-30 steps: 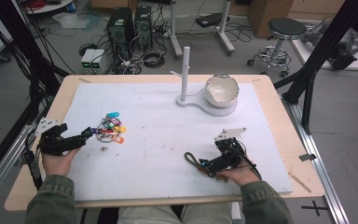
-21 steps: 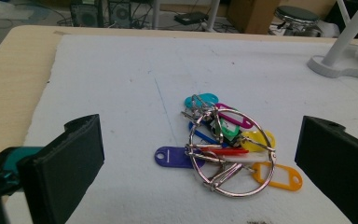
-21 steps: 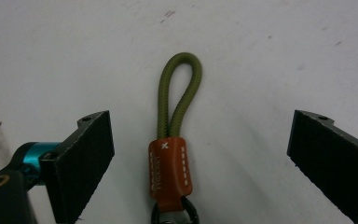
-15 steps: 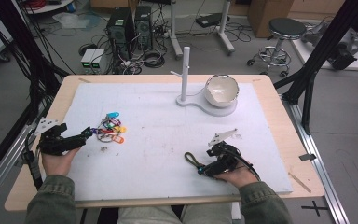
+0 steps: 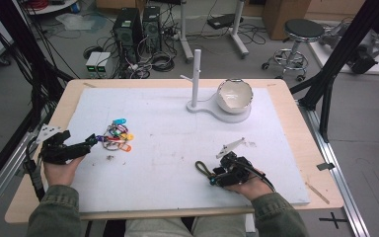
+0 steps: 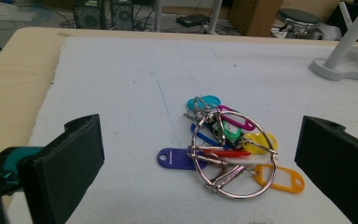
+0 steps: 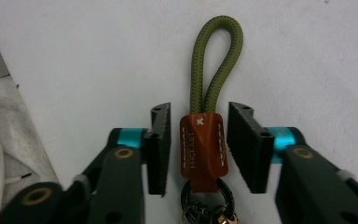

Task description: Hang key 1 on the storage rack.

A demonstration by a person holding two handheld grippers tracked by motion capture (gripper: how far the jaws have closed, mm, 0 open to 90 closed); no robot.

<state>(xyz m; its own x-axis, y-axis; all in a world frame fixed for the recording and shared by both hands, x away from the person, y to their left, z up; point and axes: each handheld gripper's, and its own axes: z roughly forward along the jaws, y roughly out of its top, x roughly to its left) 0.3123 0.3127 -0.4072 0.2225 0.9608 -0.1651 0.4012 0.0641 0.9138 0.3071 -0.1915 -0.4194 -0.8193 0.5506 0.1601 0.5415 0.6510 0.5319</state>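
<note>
**Right jaws closing in on the strap fob**

Right gripper (image 7: 199, 149): jaws have just been closing, from wide a second ago to a narrow gap now; brown leather tab (image 7: 202, 151) of the strap (image 5: 203, 168) sits between the pads, thin gaps both sides, so no contact yet; judgement: grasp about to land, not landed. Green cord loop (image 7: 214, 60) runs out at 12 o'clock from the jaws; metal ring (image 7: 205, 198) at 6 o'clock, back toward the gripper body. In the high view the strap lies flat on the white mat (image 5: 177, 148) at 9 o'clock of the right hand (image 5: 246, 185); hand barely moved over the second.

Left gripper (image 6: 200, 158): jaws spread wide, nothing gripped; key ring (image 6: 230, 151) with coloured tags lies on the mat between and just ahead of them.

Far side: white stand (image 5: 195, 79) and bowl (image 5: 234, 96) at 12 o'clock, well apart from both hands.
</note>
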